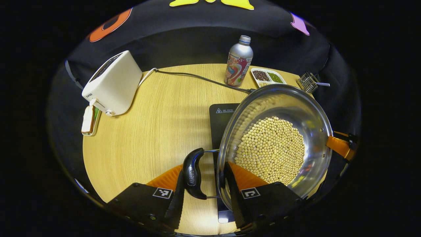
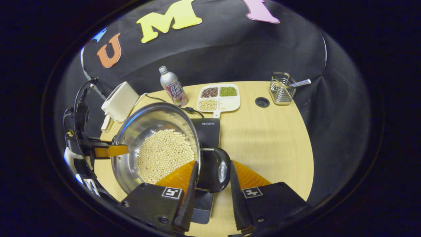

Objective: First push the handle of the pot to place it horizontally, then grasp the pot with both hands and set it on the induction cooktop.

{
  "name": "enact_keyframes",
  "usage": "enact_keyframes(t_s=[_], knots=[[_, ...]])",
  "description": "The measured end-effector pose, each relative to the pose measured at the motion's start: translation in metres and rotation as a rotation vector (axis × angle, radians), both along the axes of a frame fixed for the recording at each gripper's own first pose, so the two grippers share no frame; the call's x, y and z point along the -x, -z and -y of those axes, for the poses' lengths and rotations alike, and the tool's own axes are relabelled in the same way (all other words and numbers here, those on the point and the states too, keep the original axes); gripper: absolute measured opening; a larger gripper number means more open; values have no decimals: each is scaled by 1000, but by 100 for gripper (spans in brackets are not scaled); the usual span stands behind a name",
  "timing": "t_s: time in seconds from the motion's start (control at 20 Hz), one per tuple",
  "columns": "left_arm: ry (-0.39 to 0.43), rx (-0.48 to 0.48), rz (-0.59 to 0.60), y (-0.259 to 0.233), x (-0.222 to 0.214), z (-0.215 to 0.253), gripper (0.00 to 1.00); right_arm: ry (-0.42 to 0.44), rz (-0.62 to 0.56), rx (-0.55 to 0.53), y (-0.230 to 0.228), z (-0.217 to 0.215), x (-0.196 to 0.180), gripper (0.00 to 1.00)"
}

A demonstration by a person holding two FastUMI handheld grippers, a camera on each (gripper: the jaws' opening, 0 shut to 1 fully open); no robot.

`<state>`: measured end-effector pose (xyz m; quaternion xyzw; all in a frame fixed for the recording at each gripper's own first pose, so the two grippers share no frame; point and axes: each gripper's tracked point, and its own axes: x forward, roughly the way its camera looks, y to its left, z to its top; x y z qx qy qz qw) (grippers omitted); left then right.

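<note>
A steel pot (image 1: 296, 108) holding pale soybeans hangs between both grippers, over the black induction cooktop (image 1: 223, 113). I cannot tell whether the pot touches the cooktop. In the left gripper view my left gripper (image 1: 204, 168) is shut on the pot: one finger presses the black loop handle (image 1: 193, 172), the other the inner side of the rim. Across the pot, the right gripper (image 1: 340, 146) reaches the far rim. In the right gripper view my right gripper (image 2: 214, 162) clamps the other black handle (image 2: 218, 171) and the rim of the pot (image 2: 144, 125) above the cooktop (image 2: 208, 130). The left gripper (image 2: 108, 150) holds the opposite rim.
On the round wooden table (image 1: 158, 131) stand a white toaster (image 1: 113, 84), a sandwich on a small plate (image 1: 88, 120), a metal bottle (image 1: 239, 62), a divided tray of beans (image 2: 218, 97) and a wire rack (image 2: 281, 89). A black cable (image 1: 197, 77) runs to the cooktop.
</note>
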<state>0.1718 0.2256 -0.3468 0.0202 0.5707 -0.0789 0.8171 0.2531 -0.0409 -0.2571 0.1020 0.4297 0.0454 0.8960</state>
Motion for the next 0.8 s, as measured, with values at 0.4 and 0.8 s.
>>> enact_keyframes(t_s=[0.4,0.8], knots=[[5,-2,54,2,7,10,61,4,53,-40,16,3,-6,51],[-1,-14,84,1,5,11,63,2,54,-42,14,4,-6,52]])
